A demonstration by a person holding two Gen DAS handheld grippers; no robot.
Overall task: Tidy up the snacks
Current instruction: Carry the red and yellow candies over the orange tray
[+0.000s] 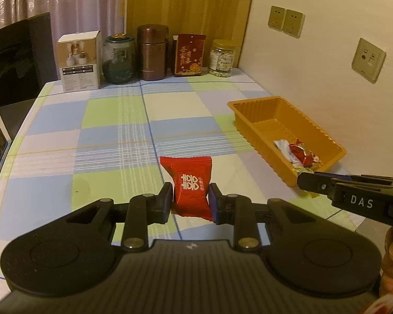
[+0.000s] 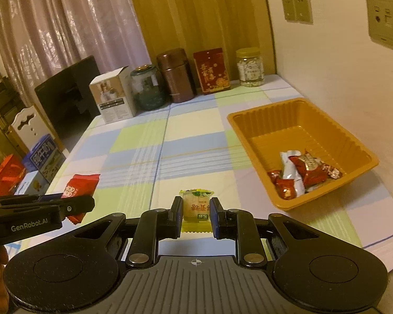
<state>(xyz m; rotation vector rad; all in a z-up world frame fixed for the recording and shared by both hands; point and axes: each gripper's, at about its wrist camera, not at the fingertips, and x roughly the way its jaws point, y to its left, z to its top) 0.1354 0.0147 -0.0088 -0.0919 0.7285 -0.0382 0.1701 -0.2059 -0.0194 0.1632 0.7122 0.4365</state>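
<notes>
Two handheld tools work over a checked bench beside an orange plastic tray [image 2: 251, 128] already holding several wrapped snacks [image 2: 306, 172]; the left tool [image 1: 190, 198] is closed on a red candy packet [image 1: 190, 187], well left of the tray; the right tool [image 2: 196, 213] pinches a yellow-green snack packet [image 2: 196, 206] just short of the tray; both pickups look done; each packet next needs carrying over the tray rim and releasing.
</notes>
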